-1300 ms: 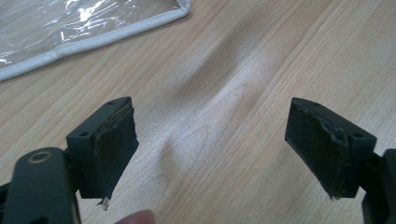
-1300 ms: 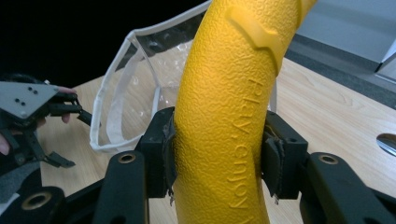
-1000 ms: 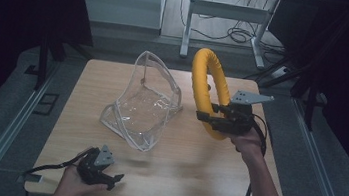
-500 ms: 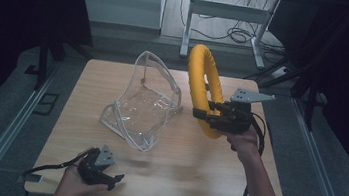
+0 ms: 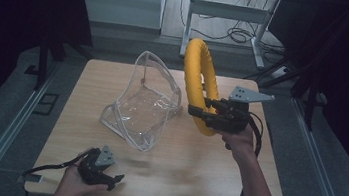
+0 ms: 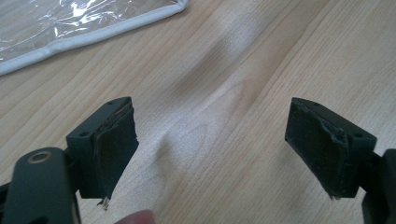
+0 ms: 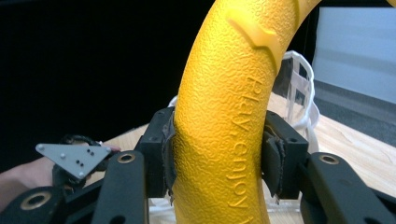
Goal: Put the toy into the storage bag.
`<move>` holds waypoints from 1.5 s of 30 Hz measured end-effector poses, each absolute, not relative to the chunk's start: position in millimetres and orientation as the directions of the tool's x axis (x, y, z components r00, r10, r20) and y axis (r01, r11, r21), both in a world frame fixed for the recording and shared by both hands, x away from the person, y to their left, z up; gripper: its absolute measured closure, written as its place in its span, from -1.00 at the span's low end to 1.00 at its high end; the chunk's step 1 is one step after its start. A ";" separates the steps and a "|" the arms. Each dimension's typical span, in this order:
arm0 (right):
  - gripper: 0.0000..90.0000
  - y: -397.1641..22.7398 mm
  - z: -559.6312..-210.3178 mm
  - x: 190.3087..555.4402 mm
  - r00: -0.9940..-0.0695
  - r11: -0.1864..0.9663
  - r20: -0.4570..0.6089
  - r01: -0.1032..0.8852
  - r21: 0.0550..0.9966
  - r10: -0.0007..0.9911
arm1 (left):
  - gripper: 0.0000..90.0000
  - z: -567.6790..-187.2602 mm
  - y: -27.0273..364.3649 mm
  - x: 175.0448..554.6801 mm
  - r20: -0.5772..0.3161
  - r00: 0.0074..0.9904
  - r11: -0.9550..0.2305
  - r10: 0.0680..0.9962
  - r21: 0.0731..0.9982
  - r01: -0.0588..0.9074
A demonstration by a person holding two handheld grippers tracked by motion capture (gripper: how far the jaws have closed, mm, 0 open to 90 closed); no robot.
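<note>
A yellow textured ring (image 5: 198,83) stands upright above the table's right half, held at its lower part by my right gripper (image 5: 206,116). In the right gripper view both pads (image 7: 169,151) press into the sides of the yellow ring (image 7: 224,130). A clear plastic bag (image 5: 146,102) with white piping lies open at mid table, left of the ring. My left gripper (image 5: 113,178) rests near the front left edge, open. In the left gripper view the left gripper (image 6: 210,149) has bare wood between its jaws, and the bag's white edge (image 6: 98,33) lies beyond.
The wooden table (image 5: 178,174) has bare room in front of the bag and at the front right. Dark floor and metal rails (image 5: 2,132) flank it. A desk frame with cables (image 5: 231,29) stands beyond the far edge. The left gripper's cable (image 5: 48,169) trails left.
The right gripper has carried the yellow ring slightly to the left, toward the bag. The left gripper has stayed in place.
</note>
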State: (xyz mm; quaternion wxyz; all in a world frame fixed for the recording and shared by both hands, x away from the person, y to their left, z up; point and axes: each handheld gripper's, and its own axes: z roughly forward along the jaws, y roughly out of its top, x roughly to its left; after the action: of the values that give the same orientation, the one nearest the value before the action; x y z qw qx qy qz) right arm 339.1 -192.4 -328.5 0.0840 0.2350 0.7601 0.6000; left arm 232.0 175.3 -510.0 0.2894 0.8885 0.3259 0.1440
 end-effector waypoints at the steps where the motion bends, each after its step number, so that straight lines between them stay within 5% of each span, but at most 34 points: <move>1: 0.15 -190.6 -326.1 338.1 -0.878 0.161 0.153 0.249 0.955 0.453 | -0.63 -509.8 175.4 232.1 0.066 0.746 -0.619 0.663 0.610 0.496; 45: 0.14 -148.5 -278.1 323.5 -0.922 0.043 0.120 0.146 0.988 0.368 | -0.63 -508.8 176.4 231.7 0.070 0.746 -0.622 0.662 0.607 0.495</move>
State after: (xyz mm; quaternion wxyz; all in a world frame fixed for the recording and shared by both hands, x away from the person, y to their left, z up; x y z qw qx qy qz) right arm 323.5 -148.5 -278.1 0.0831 0.1794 0.7175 0.6679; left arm 231.7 176.4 -508.8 0.2886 0.8888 0.3253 0.1448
